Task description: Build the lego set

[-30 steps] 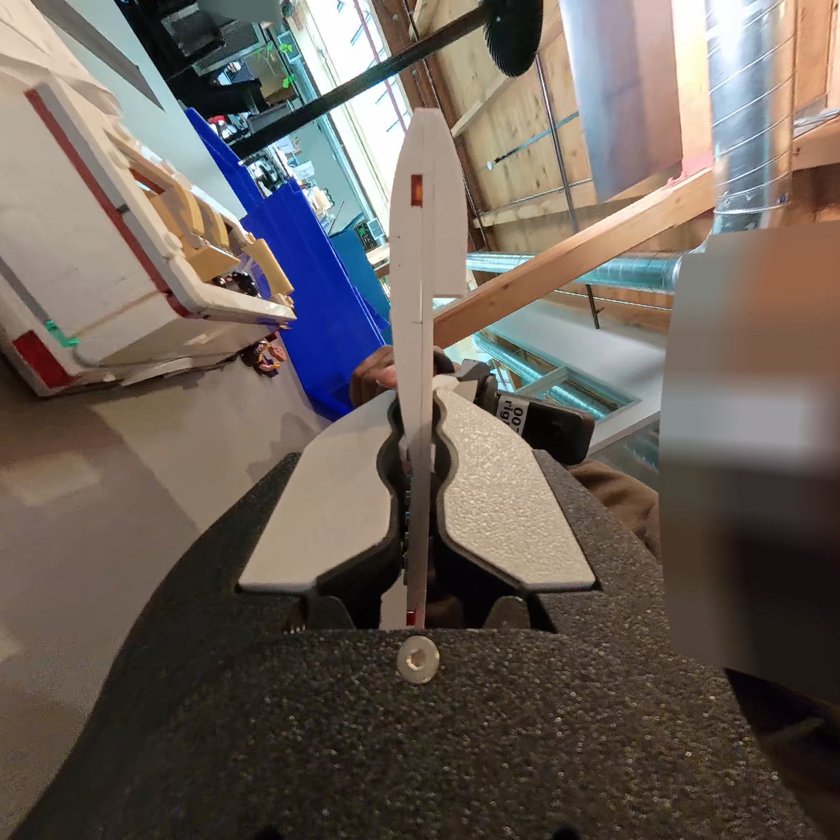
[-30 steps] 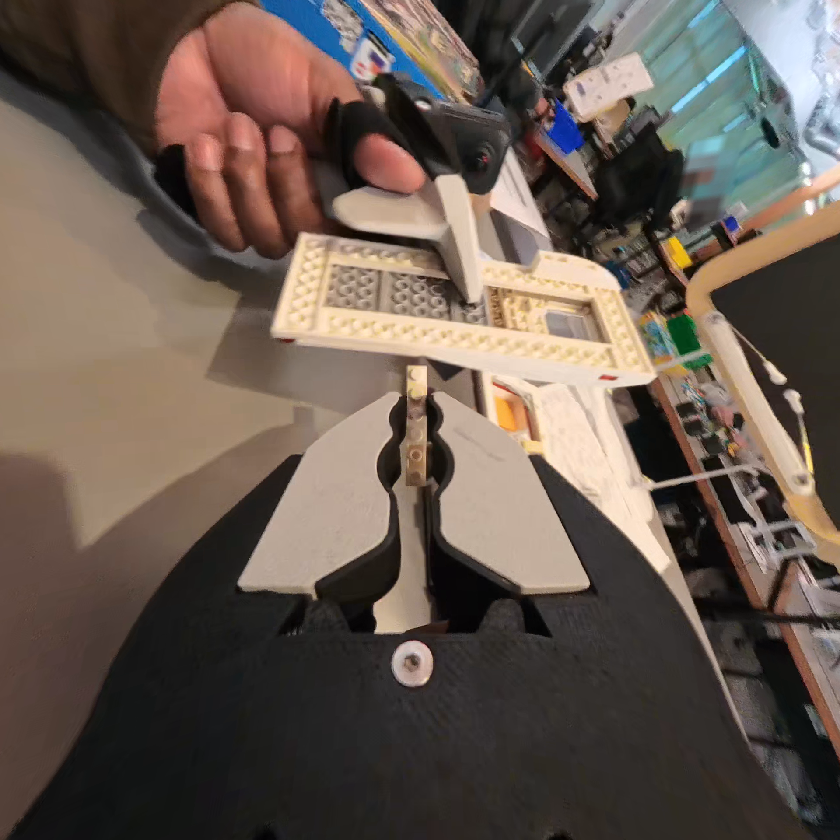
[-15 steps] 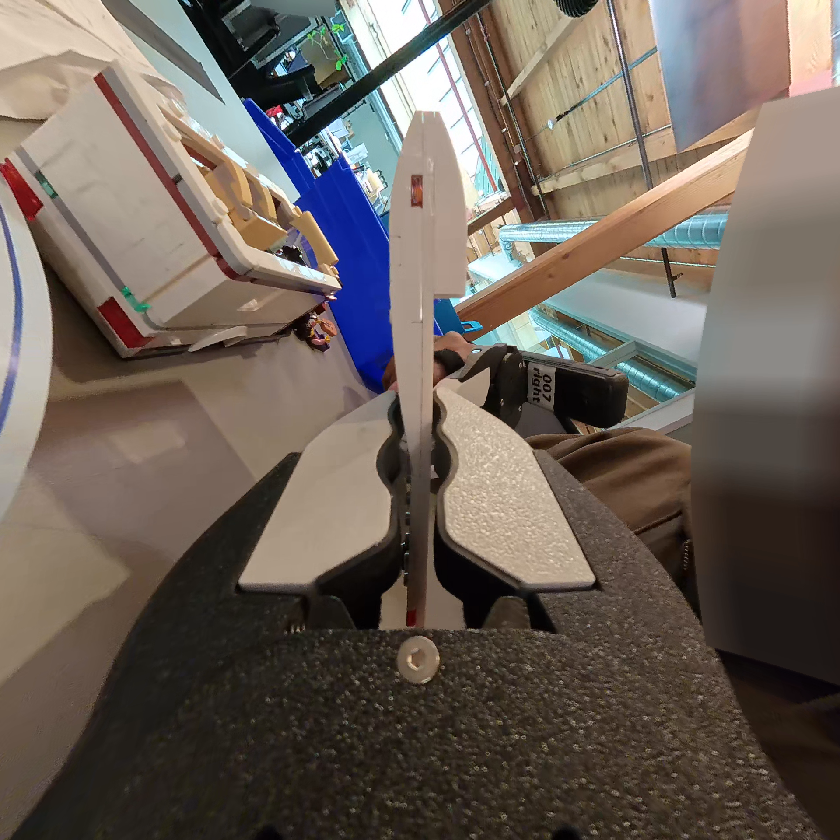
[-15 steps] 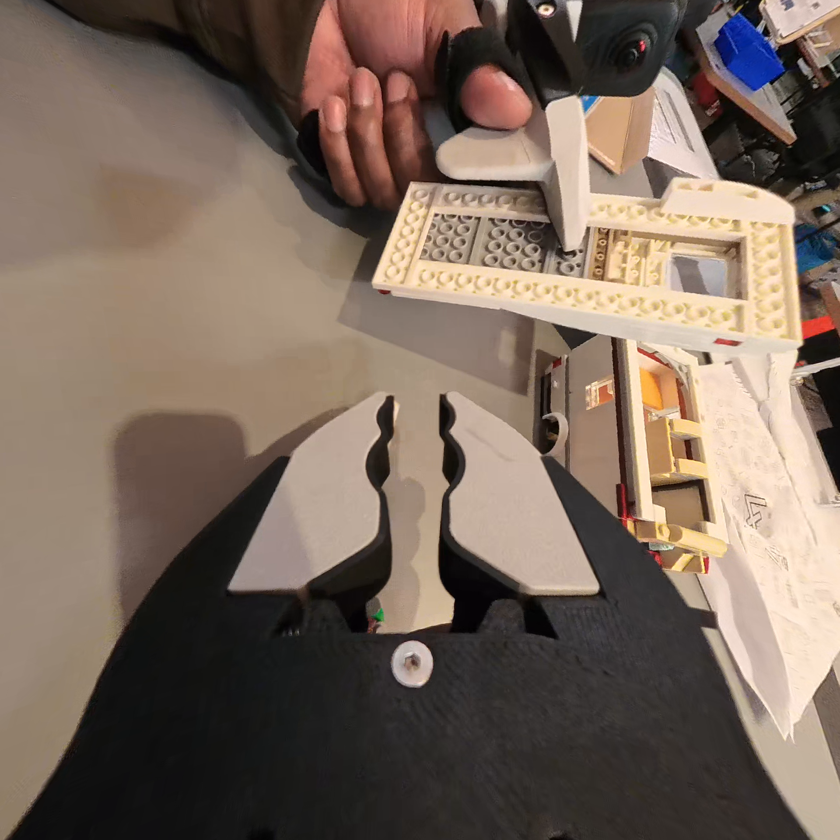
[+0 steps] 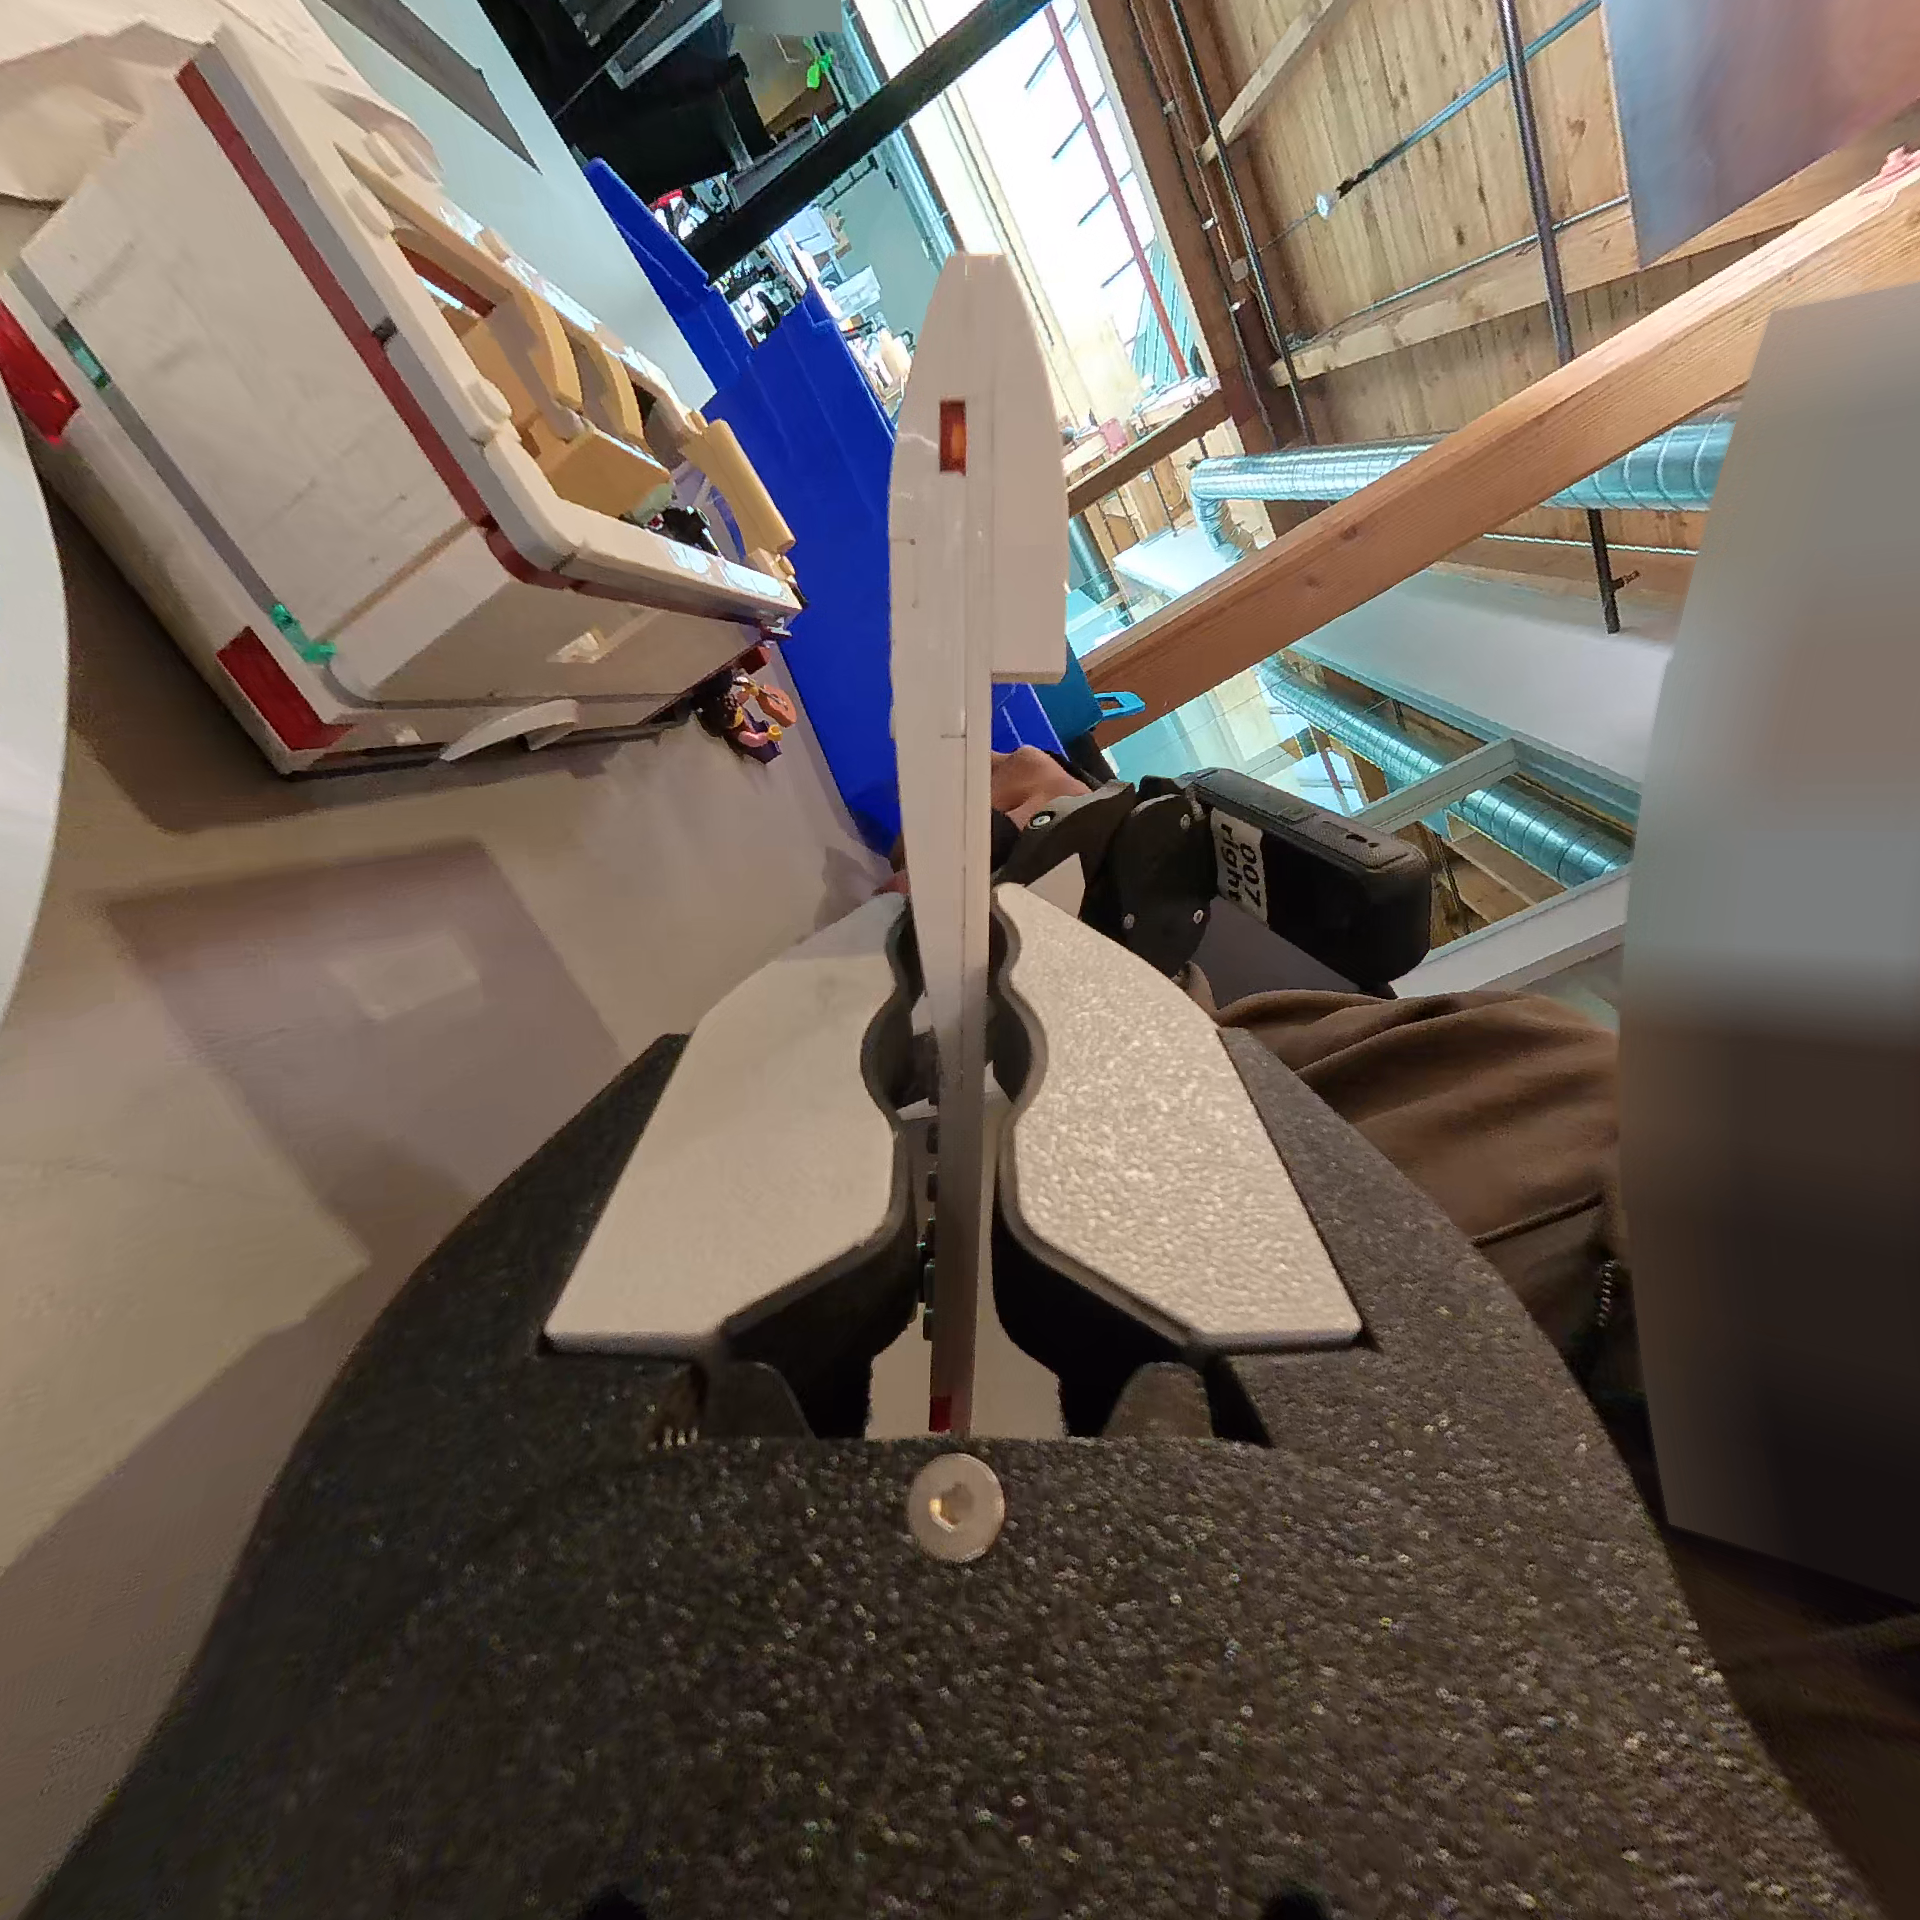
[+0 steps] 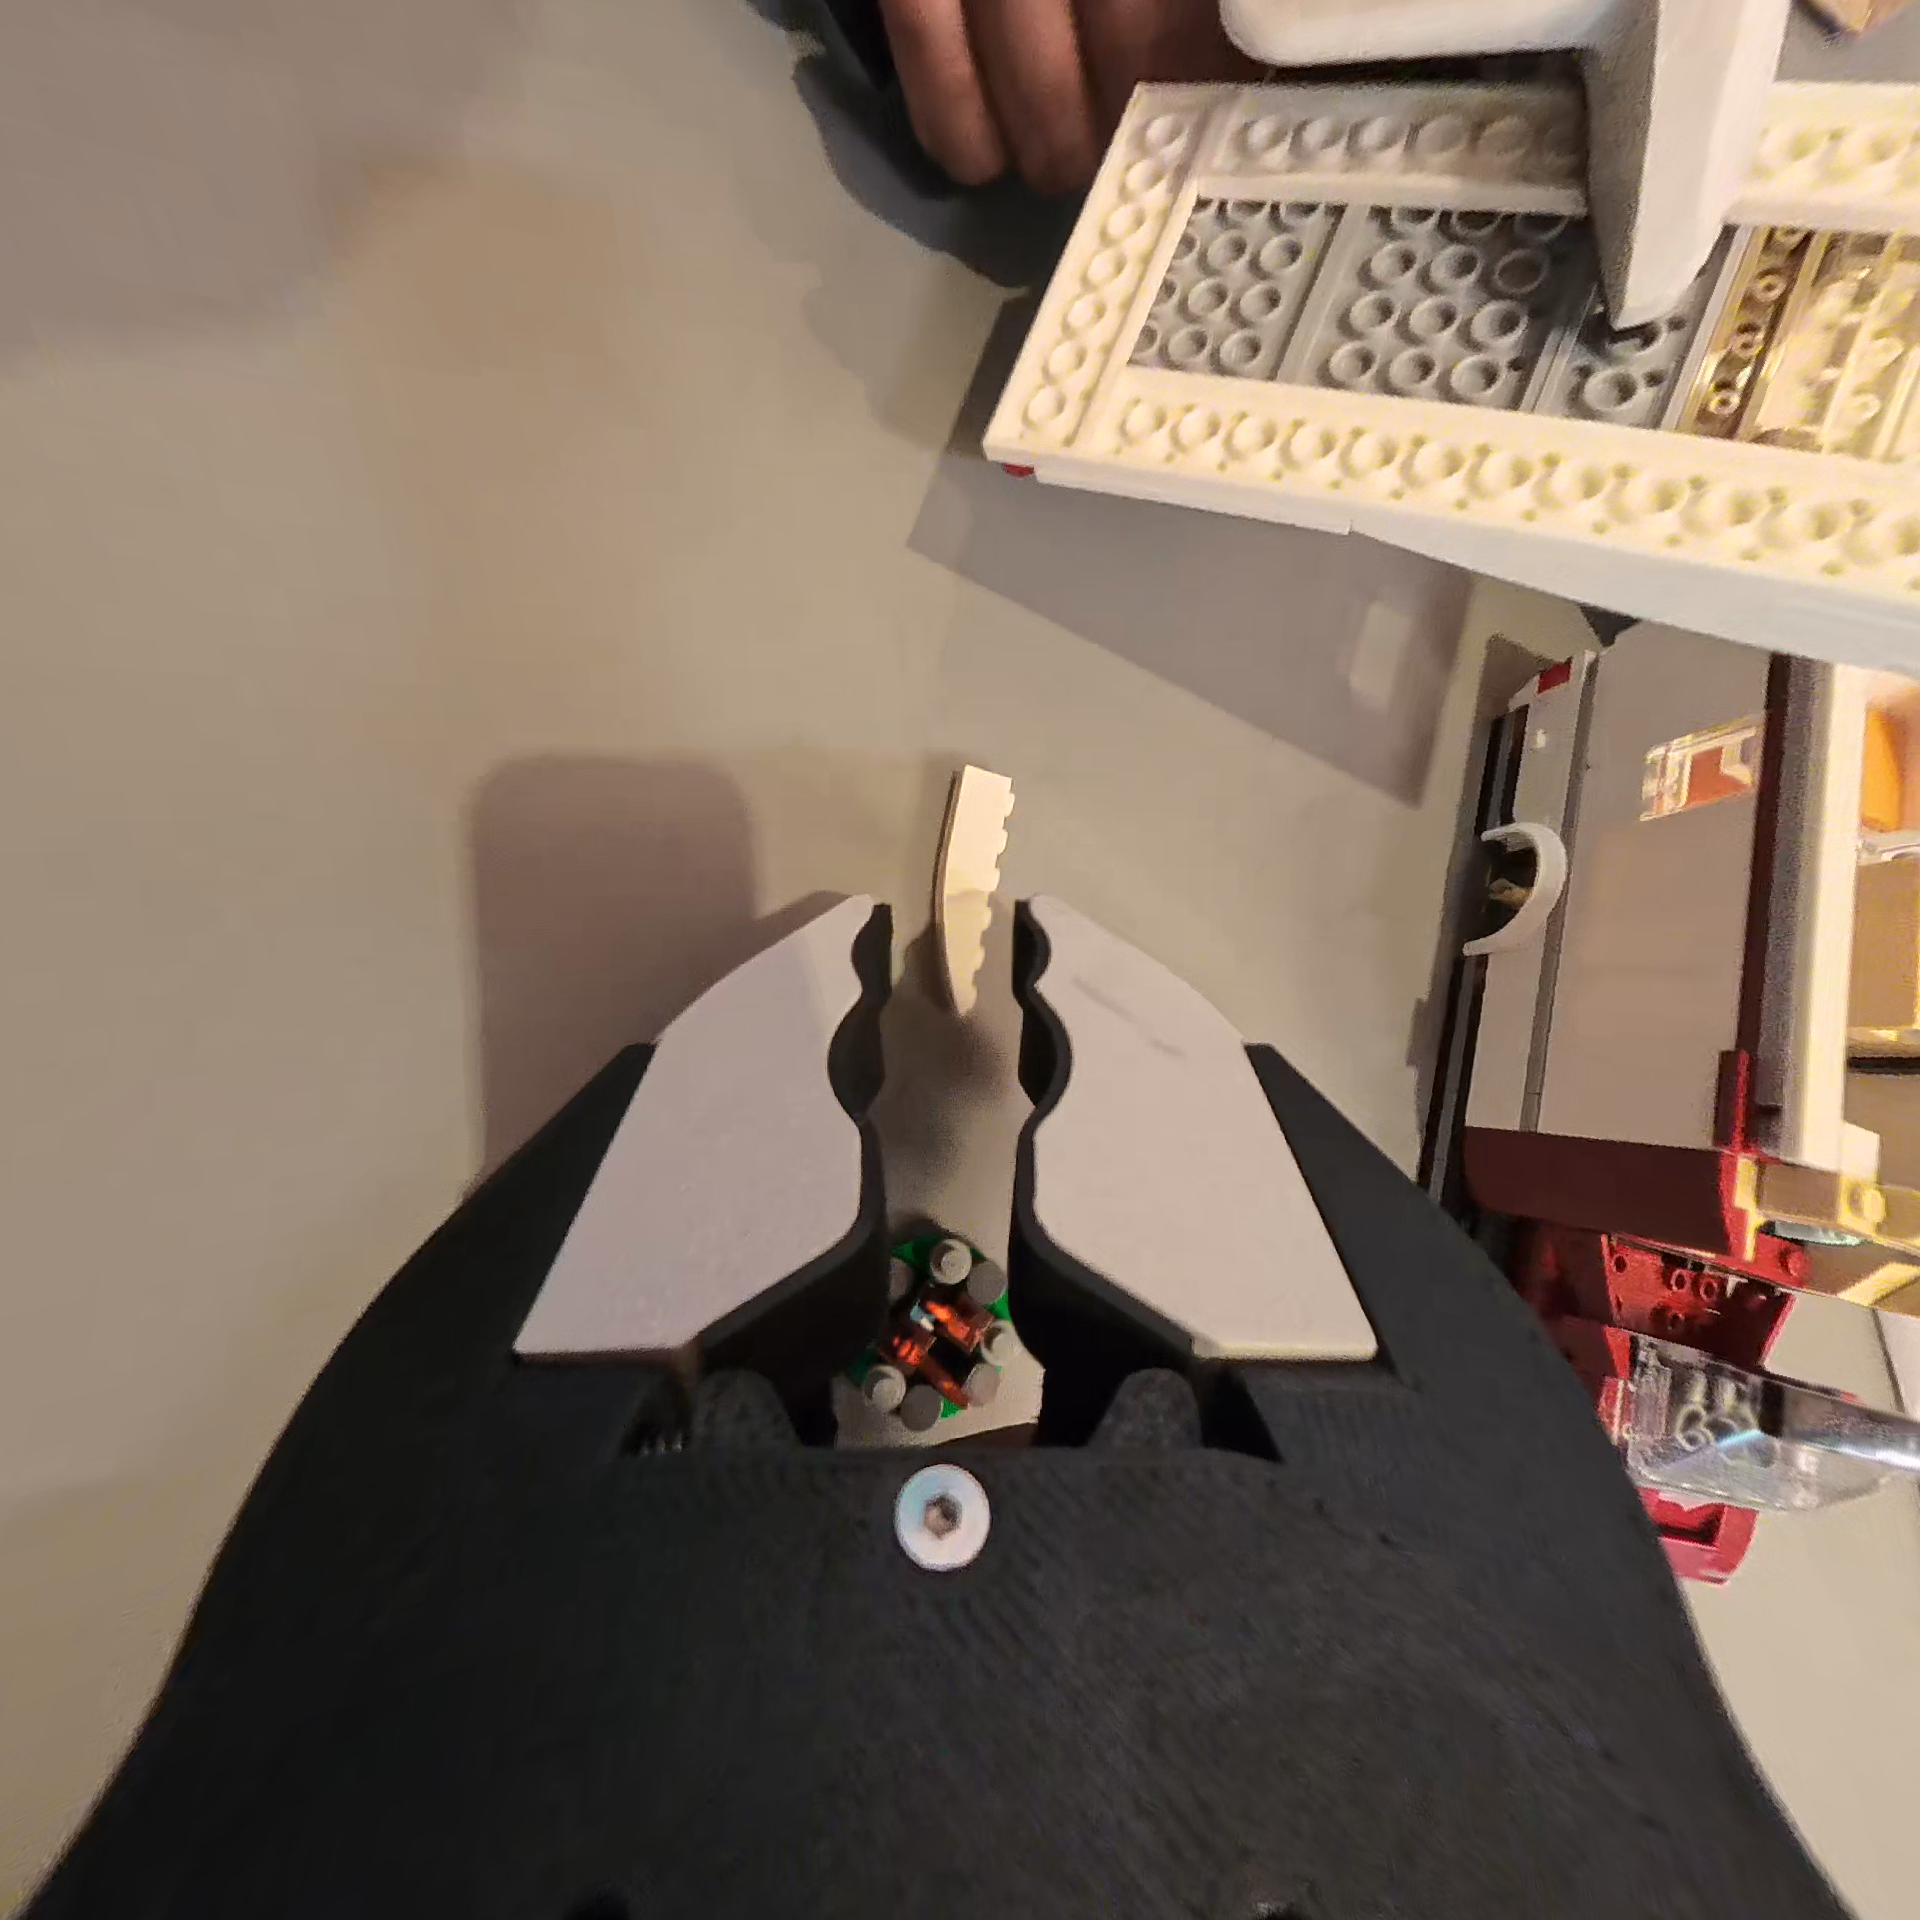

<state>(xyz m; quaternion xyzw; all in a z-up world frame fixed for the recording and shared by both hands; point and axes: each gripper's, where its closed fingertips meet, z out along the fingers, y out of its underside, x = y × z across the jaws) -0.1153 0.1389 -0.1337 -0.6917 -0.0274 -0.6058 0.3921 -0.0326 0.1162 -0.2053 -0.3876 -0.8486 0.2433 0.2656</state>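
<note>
My left gripper is shut on a flat white lego assembly, which I see edge-on and upright. The right wrist view shows its studless underside above the table at the upper right, with a left finger on it. My right gripper is open, low over the table. A narrow cream plate lies on its edge between and just past the fingertips, and the pads do not touch it. A small green round piece with grey and orange bits lies under the gripper's throat.
A larger white, dark red and tan lego build stands on the table; it also shows at the right of the right wrist view. A blue bin and a minifigure lie behind it. A hand holds the left gripper. About 12 cm separates my left fingertips from my right.
The right gripper held a tan plate against the assembly's underside, then opened empty. It has now come down to the table around the cream plate. The left gripper still holds the assembly.
</note>
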